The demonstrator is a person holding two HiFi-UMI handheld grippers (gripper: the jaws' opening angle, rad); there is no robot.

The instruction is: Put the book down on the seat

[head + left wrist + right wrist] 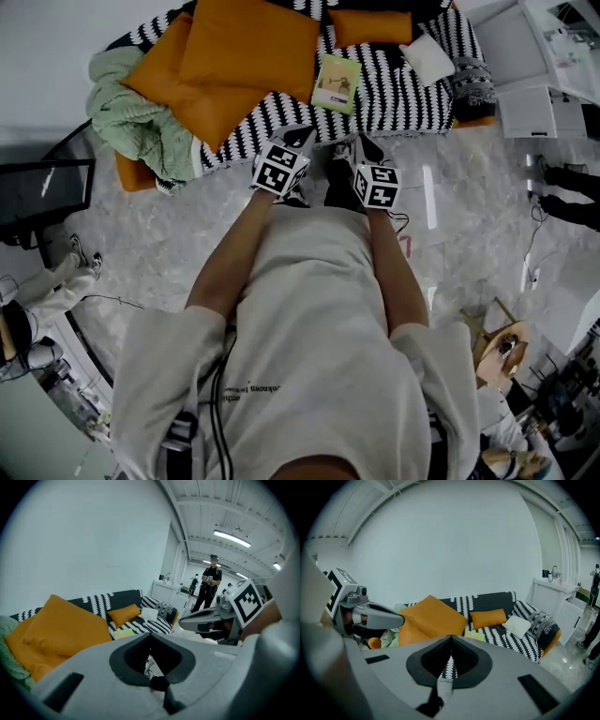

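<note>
Book with a pale green cover lies flat on the sofa seat, on the black-and-white striped cover, just right of a pile of large orange cushions and near the front edge. Nothing is touching it. A person stands on the marble floor facing the sofa, holding both tools close to the chest, well apart from the book. The left gripper has its jaws together with nothing between them; the right gripper is the same, jaws closed and empty, aimed at the middle of the sofa.

Judged from this, the placing step looks done: the book rests on the seat and neither tool holds it. The likely next move is simply to keep both grippers back, or, if the book must be set again, to reach forward and down over the seat's front edge and part the jaws first.

For room to move: the seat is crowded on the left by the cushions and a crumpled green blanket hanging over the arm. To the right of the book is a bare striped stretch, then a small white cushion. A white cabinet stands beyond the sofa's right end. Floor between person and sofa is open
</note>
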